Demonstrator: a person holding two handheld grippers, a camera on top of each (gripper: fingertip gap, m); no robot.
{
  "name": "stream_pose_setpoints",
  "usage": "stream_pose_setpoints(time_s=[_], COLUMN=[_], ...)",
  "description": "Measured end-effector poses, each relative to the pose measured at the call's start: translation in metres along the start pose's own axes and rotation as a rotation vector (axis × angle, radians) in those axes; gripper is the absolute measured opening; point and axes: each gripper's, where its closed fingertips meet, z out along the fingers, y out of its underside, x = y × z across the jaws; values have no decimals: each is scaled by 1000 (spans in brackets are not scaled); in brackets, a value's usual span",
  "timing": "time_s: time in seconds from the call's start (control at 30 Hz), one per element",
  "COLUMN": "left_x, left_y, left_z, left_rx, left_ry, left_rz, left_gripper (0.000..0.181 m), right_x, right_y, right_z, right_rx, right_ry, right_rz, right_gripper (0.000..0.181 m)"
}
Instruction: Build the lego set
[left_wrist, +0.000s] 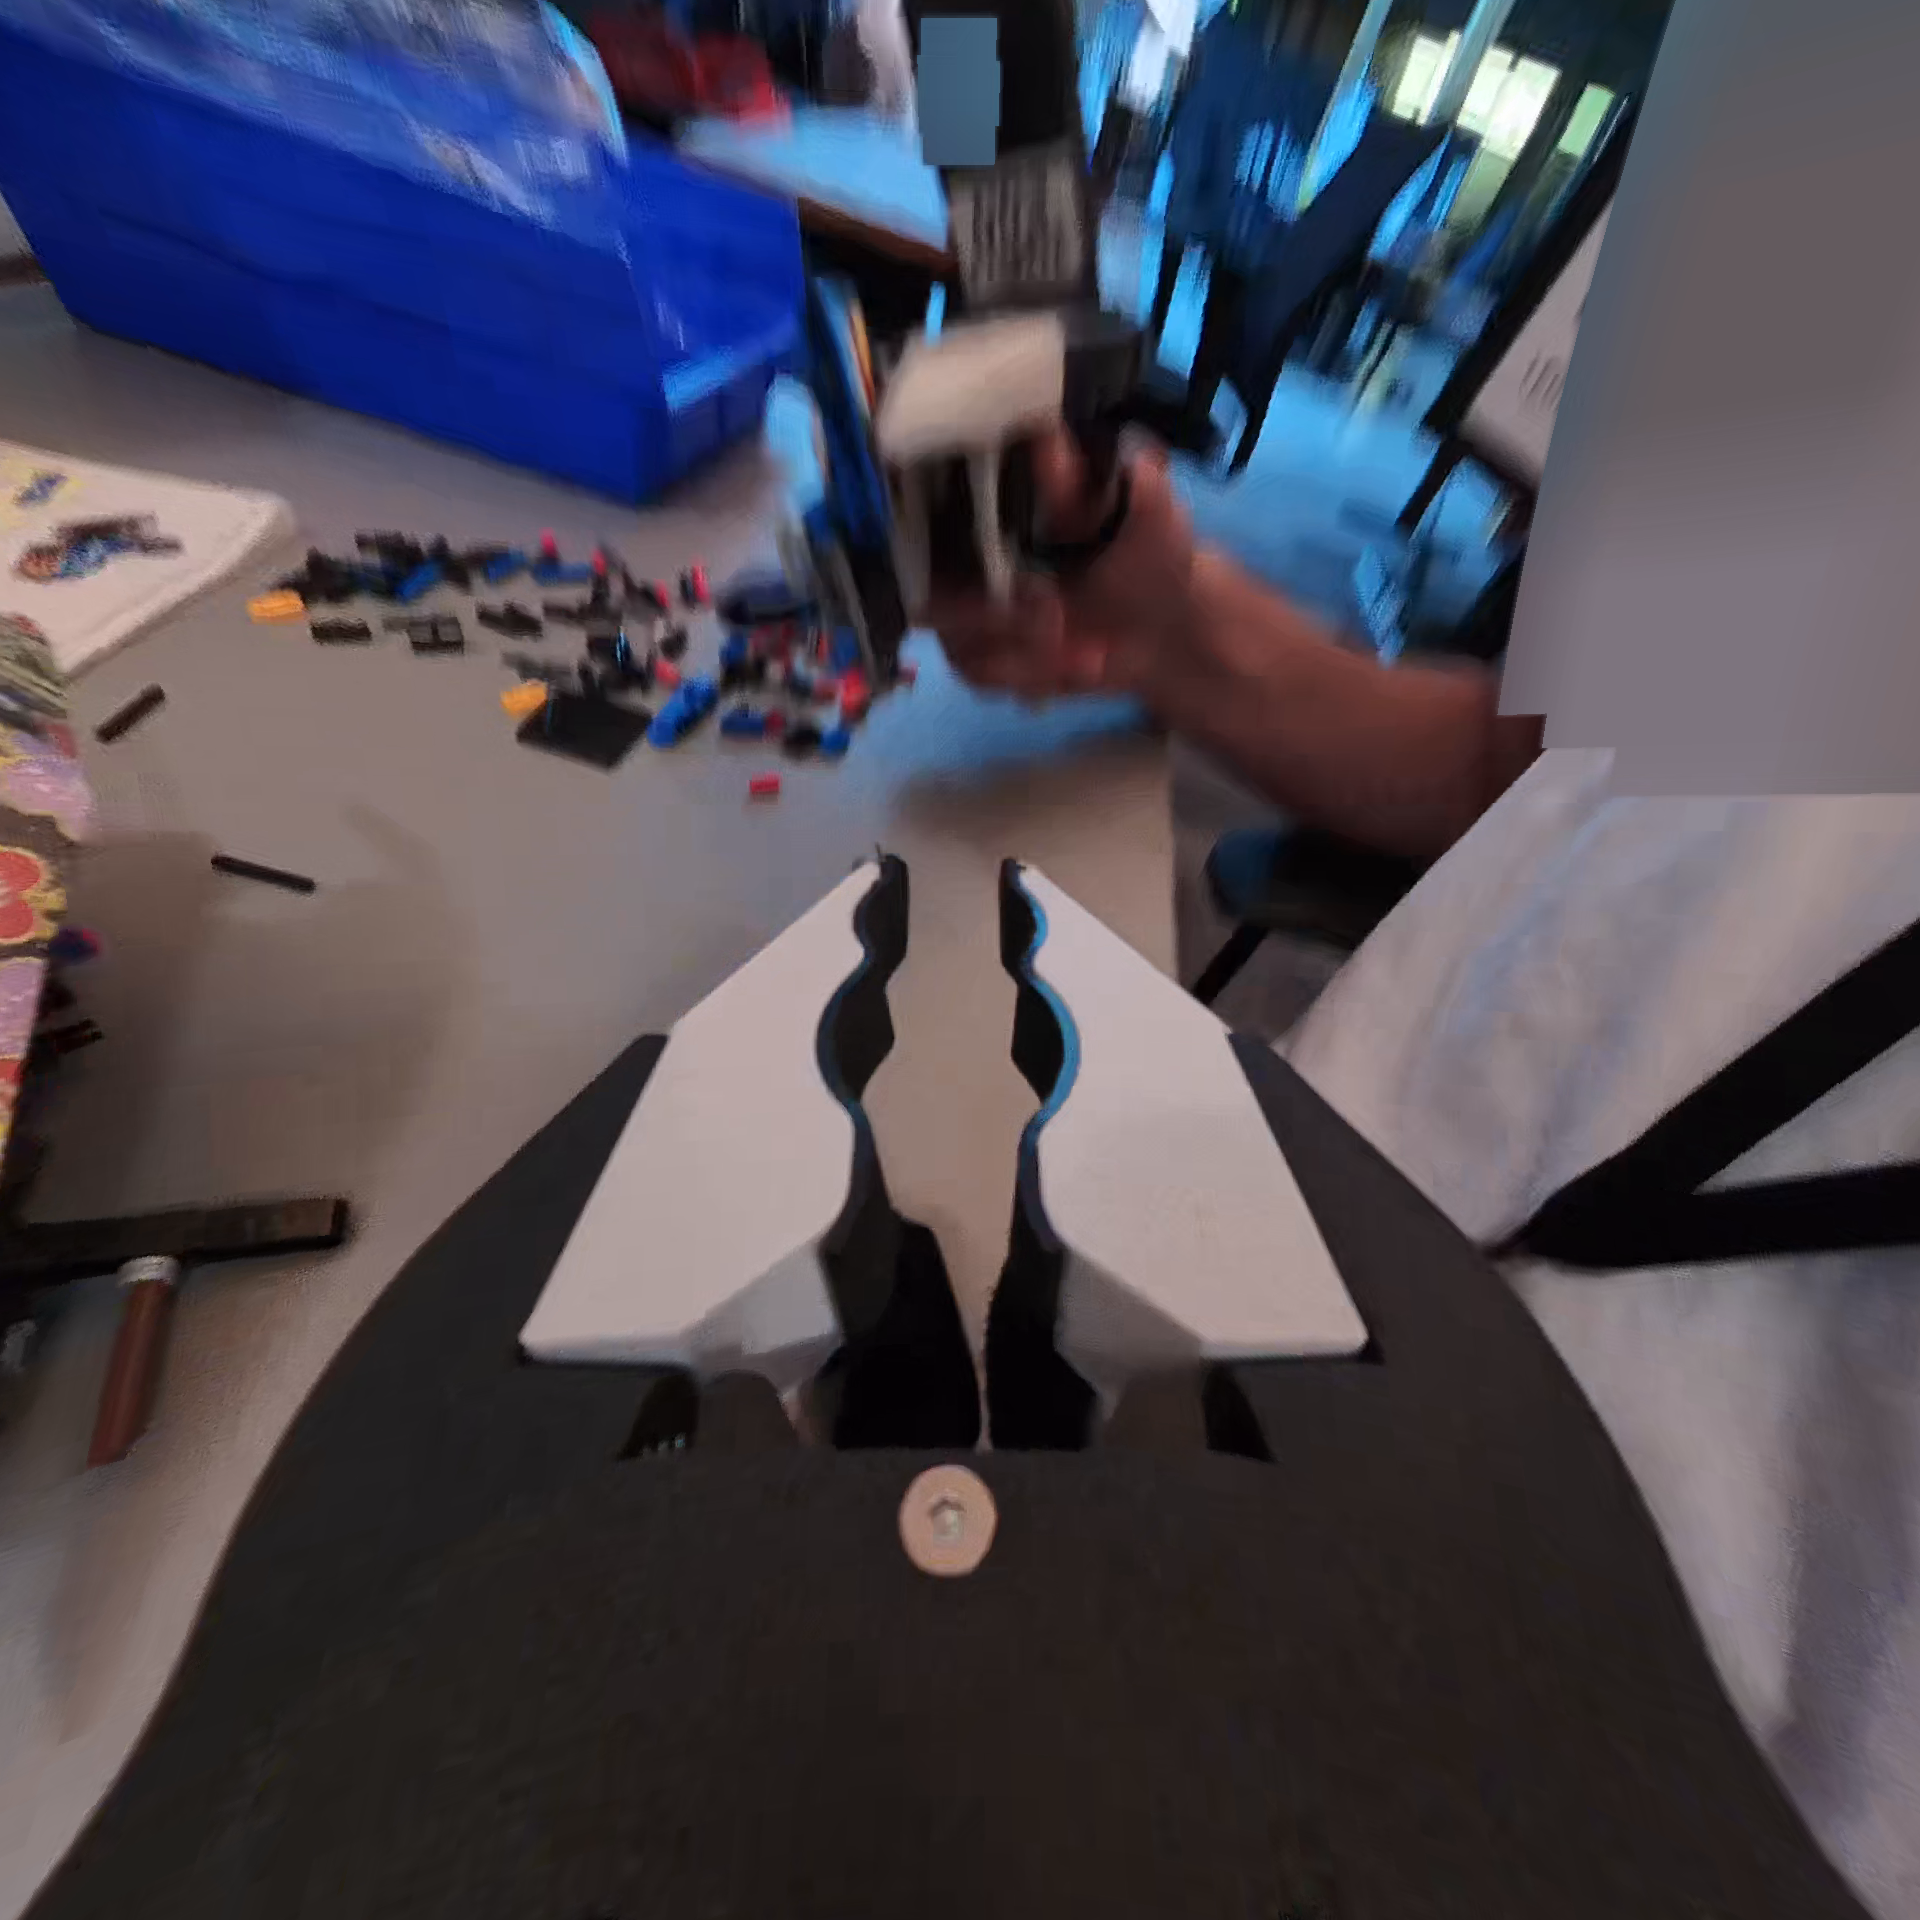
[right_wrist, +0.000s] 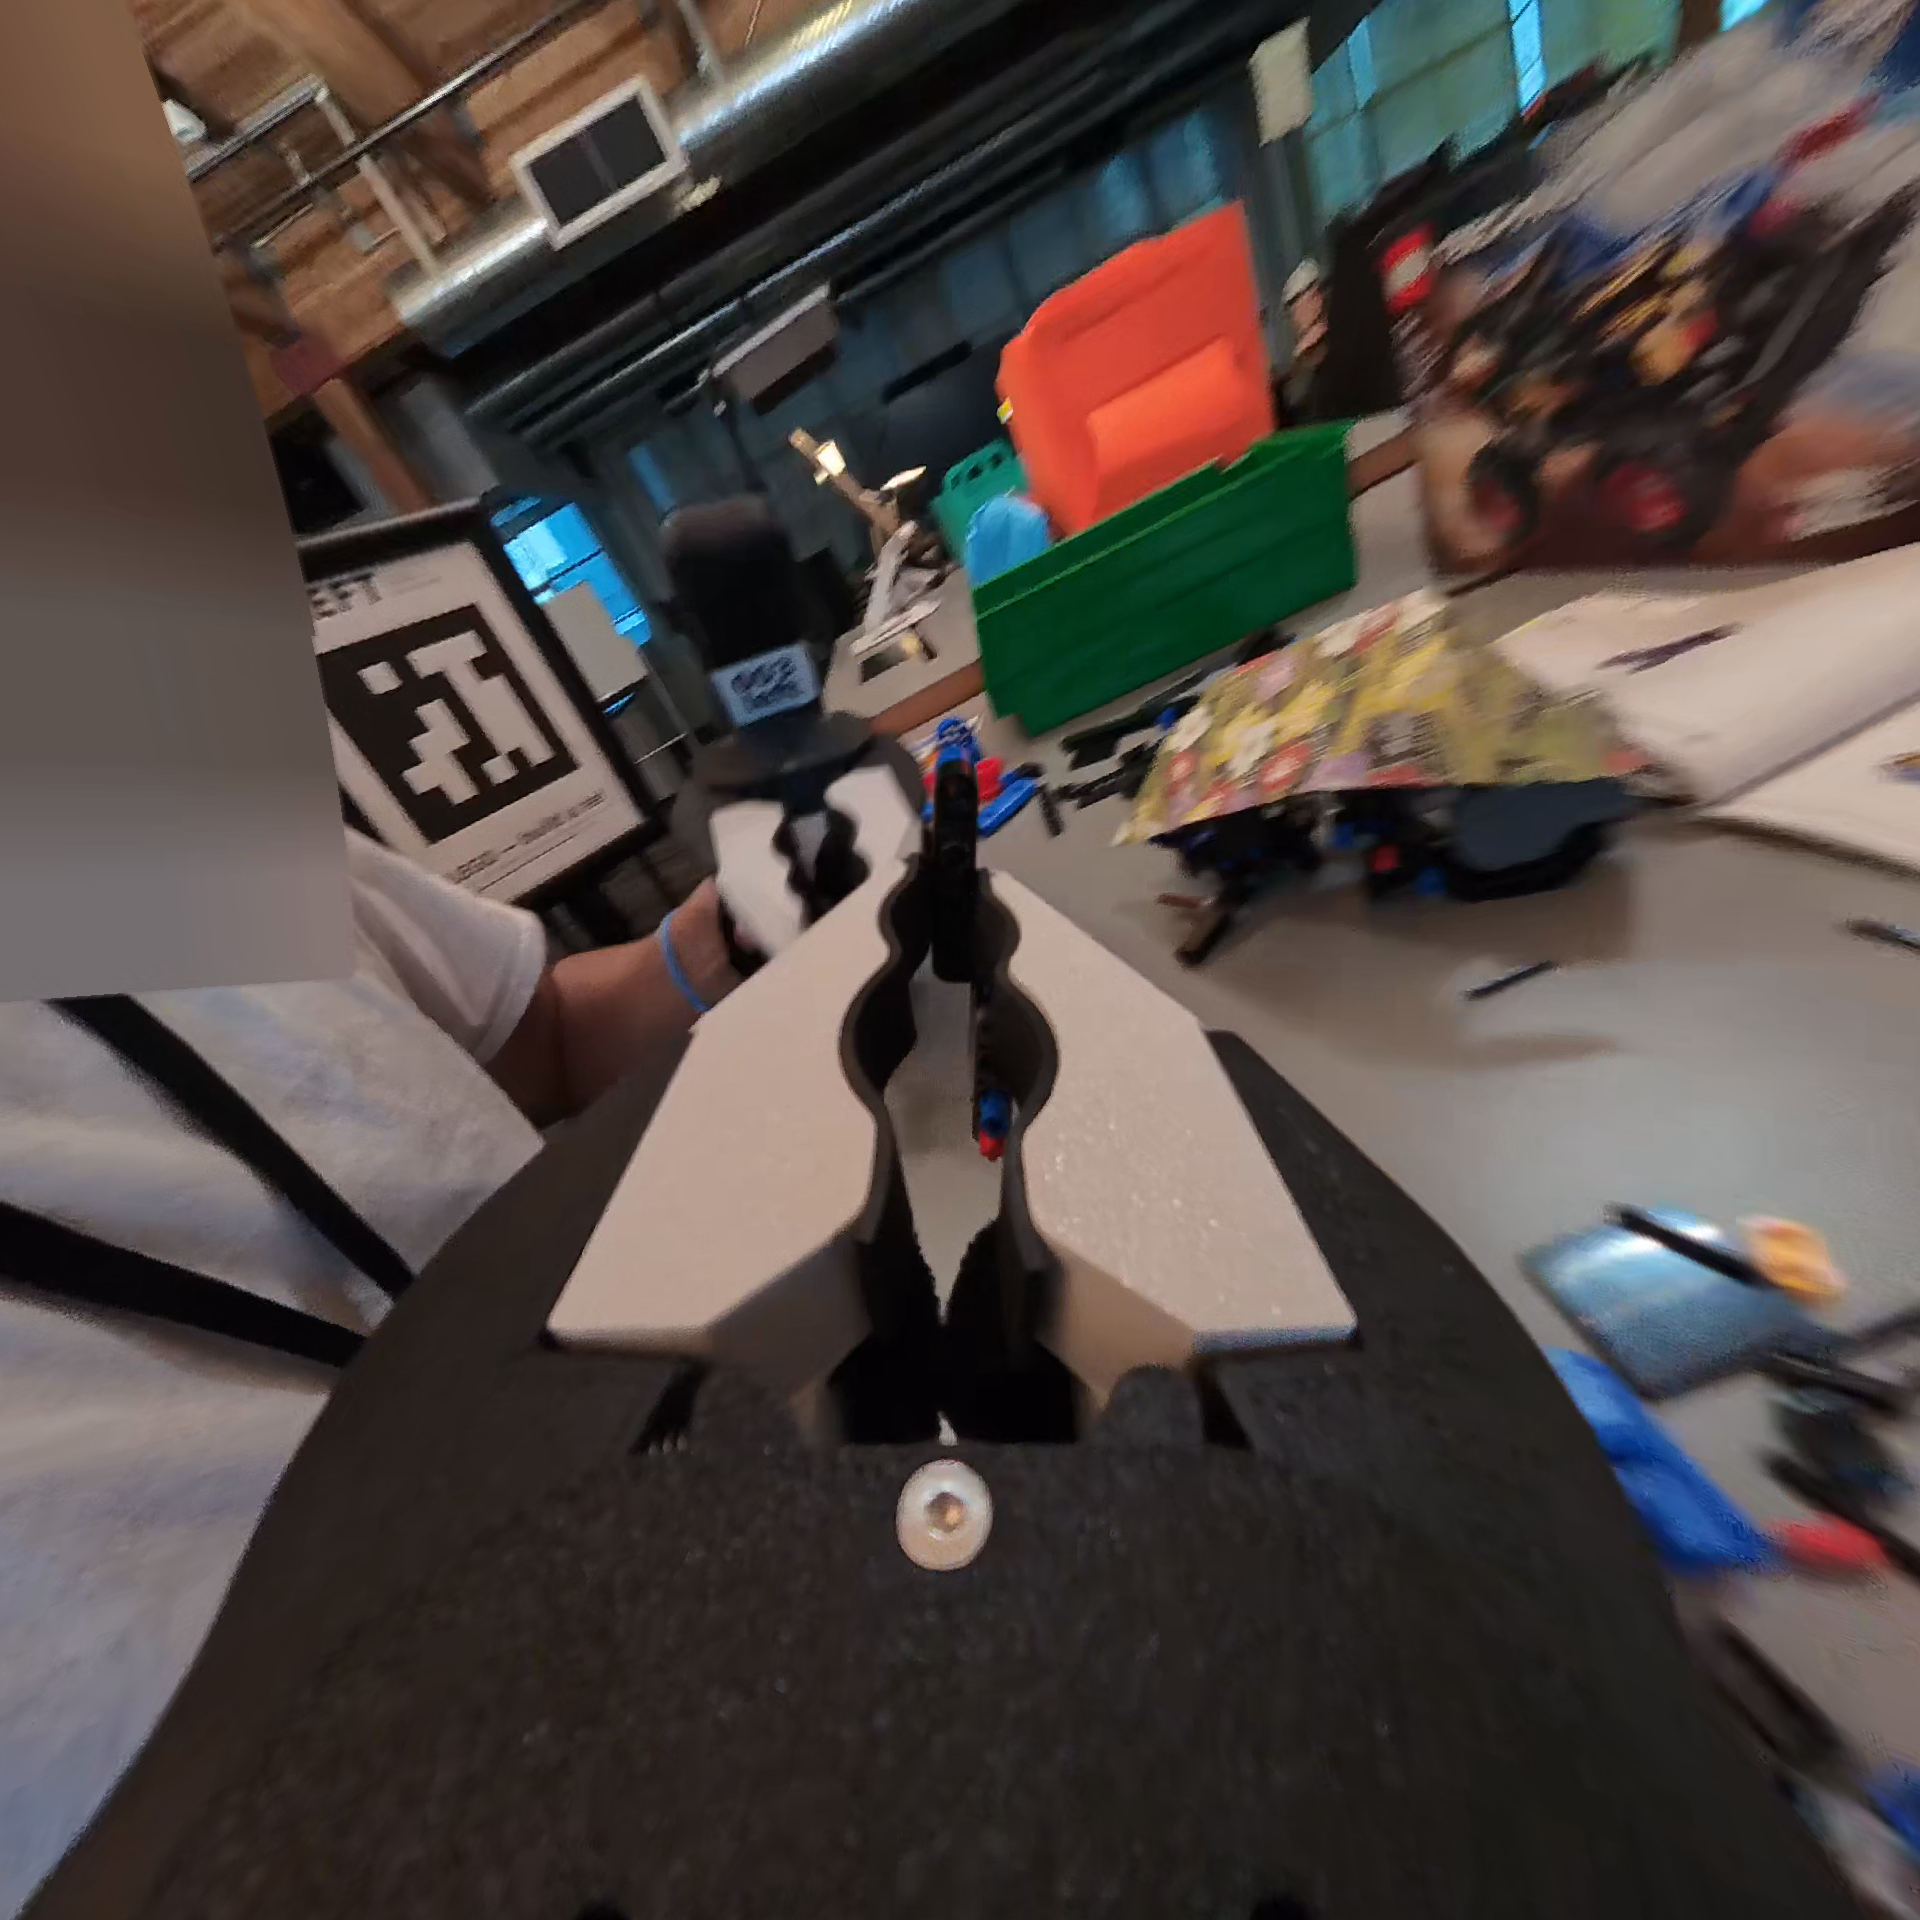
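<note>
My right gripper (right_wrist: 954, 883) is shut on a slim black lego assembly (right_wrist: 954, 831) with blue and red pins. The assembly stands out past the fingertips, above the table. My left gripper (left_wrist: 951, 868) is open by a narrow gap and empty, low over the grey table (left_wrist: 416, 987). It also shows in the right wrist view (right_wrist: 800, 852), just left of the held assembly, held by a hand. The right gripper shows blurred in the left wrist view (left_wrist: 966, 468), ahead and higher. A pile of loose black, blue and red lego pieces (left_wrist: 582, 623) lies ahead to the left.
A blue bin (left_wrist: 395, 260) stands at the back left and a printed sheet (left_wrist: 104, 551) lies at the left edge. A green bin (right_wrist: 1164, 582), a colourful booklet (right_wrist: 1382, 717) over a partly built model (right_wrist: 1507, 831) and the lego box (right_wrist: 1662, 343) are on the right. The grippers' ends are close to 9 cm from one another. Left tips and right tips are each some 20 cm from the partly built model (right_wrist: 1507, 831).
</note>
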Motion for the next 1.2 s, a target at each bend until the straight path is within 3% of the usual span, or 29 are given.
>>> stream_pose_setpoints(time_s=[0.1,0.3,0.7,0.8,0.87,1.03,1.1,1.2], left_x=[-7,-24,-26,-42,-70,-92,-89,-84], left_y=[28,41,54,55,50,72,89,112], left_z=[24,72,89,44,-20,-178,-215,-241], left_rx=[-197,-325,-462,-599,-775,-1330,-1512,-1698], left_ry=[-60,-140,-180,-211,-310,-291,-268,-231], left_rz=[96,63,63,118,197,102,34,-8], left_gripper=[12,23,3,3,3,3,3,3], right_x=[21,32,24,25,24,16,16,14], right_y=[-6,-9,-11,-12,-11,-3,0,0], right_z=[-29,-50,-49,-50,-48,-41,-41,-40], right_rx=[24,66,79,82,66,10,-8,-9], right_ry=[129,275,246,262,272,304,321,321], right_rz=[-86,-169,-174,-184,-209,-326,-356,-372], right_gripper=[6,6,6,6,6,6,6,6])
